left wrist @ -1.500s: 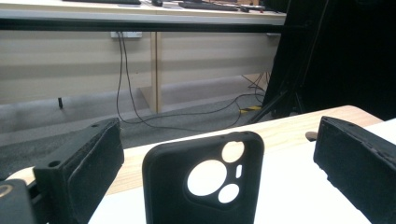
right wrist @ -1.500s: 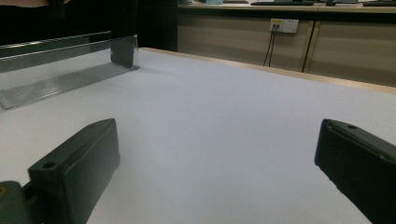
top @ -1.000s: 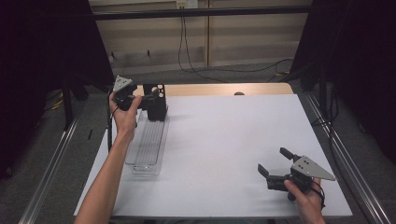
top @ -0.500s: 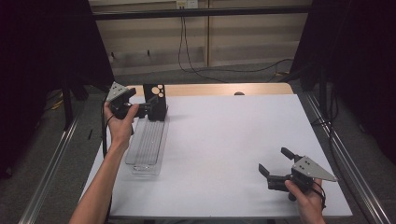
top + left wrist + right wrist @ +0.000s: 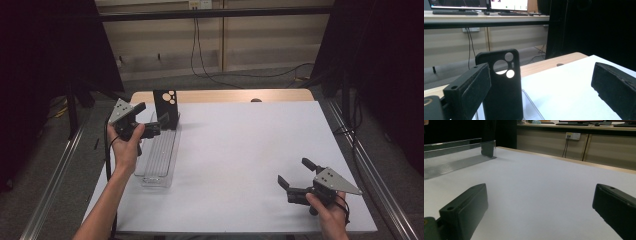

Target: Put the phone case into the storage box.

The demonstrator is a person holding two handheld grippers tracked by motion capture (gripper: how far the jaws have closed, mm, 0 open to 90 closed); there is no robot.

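A black phone case point(image 5: 166, 107) with round camera cut-outs stands upright at the far end of a clear plastic tray point(image 5: 159, 159). My left gripper point(image 5: 150, 117) hovers just left of the case, open, with nothing between its jaws. In the left gripper view the phone case point(image 5: 501, 85) rises close behind the left jaw, and the left gripper point(image 5: 541, 95) is spread wide. My right gripper point(image 5: 293, 171) is open near the table's front right corner, held low over the white surface. The right gripper point(image 5: 539, 212) holds nothing.
The white table point(image 5: 250, 145) has a wooden strip point(image 5: 225, 95) along its far edge. From the right gripper view the tray point(image 5: 456, 157) lies far off to the left. Metal rails point(image 5: 372, 180) run along both sides of the table.
My left gripper has let go of the phone case and drawn back to the left and toward me. The case stays standing in the tray. The right gripper has barely moved.
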